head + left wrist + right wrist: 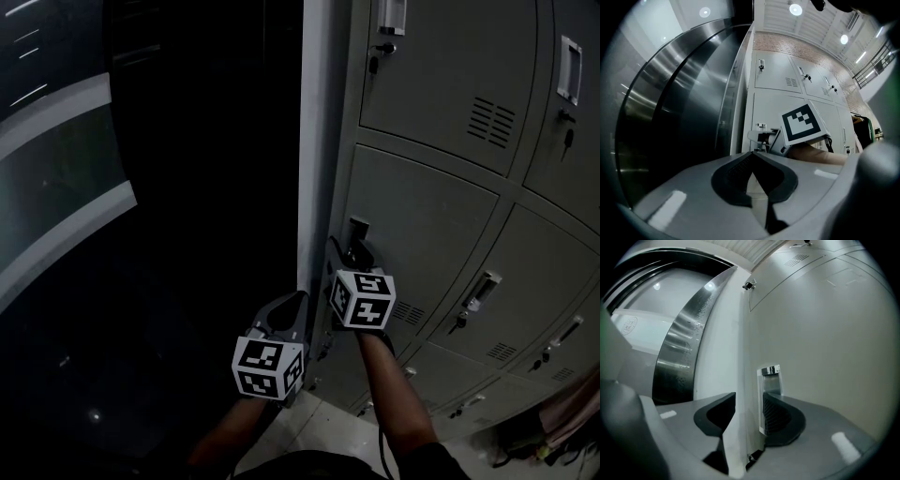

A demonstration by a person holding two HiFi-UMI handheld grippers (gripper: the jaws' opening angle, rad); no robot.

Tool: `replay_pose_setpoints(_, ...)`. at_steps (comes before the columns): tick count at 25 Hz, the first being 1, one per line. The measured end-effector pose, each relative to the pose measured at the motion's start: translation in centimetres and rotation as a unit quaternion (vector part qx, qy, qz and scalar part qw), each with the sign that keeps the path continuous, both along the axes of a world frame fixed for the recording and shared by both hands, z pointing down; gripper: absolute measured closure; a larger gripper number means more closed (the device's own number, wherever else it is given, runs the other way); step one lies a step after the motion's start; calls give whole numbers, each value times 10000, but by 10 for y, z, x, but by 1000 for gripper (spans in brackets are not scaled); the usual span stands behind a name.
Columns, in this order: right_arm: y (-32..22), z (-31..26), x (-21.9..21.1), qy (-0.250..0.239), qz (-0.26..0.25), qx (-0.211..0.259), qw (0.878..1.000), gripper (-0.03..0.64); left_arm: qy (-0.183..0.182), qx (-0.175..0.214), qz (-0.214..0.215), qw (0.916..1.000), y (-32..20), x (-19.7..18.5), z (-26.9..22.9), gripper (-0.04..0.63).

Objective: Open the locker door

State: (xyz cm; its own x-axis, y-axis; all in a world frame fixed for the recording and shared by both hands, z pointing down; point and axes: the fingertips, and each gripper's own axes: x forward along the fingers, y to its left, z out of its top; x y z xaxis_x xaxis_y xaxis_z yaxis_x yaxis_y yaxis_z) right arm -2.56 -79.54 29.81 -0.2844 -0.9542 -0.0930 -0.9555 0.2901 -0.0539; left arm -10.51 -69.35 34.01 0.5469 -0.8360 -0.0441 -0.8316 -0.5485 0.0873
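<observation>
Right tool [747, 416], jaws closing, straddles the locker door handle [769, 380].

lockers [422, 216] cropped right, door handle [770, 371] partly hidden

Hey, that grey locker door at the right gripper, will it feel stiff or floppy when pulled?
Likely stiff: the locker door looks like flat painted sheet metal. Possibly slippery: its face looks smooth, so the small handle is the safer hold.

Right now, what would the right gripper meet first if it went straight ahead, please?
The right gripper, jaws closing, would meet the locker handle already between them, then probably the door.
</observation>
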Motion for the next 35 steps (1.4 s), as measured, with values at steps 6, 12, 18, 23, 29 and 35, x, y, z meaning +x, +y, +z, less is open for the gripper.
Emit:
replay_pose_setpoints(6,16,0,-6,89,-60,137,9998,489,35,-28,3,10000,5,0,1,591)
replay_pose_setpoints(12,42,0,-16,195,-184,207,9994,512,93,-41,-53,9999,17,-1,1,589)
replay_pose_setpoints(18,71,1,-21,297,-333,221,9988,538,172,-17,-186,9997,35,-3,-3,591)
replay_pose_setpoints(23,99,0,-25,347,-533,253,9977,545,179,1,-328,9993,53,-3,-3,591)
replay_pose_setpoints(29,143,0,-25,403,-802,288,9955,556,279,-50,-593,9978,78,-5,-3,591)
replay_pose_setpoints(35,181,2,-17,470,-1059,265,9929,555,321,-72,-681,9971,114,7,4,589)
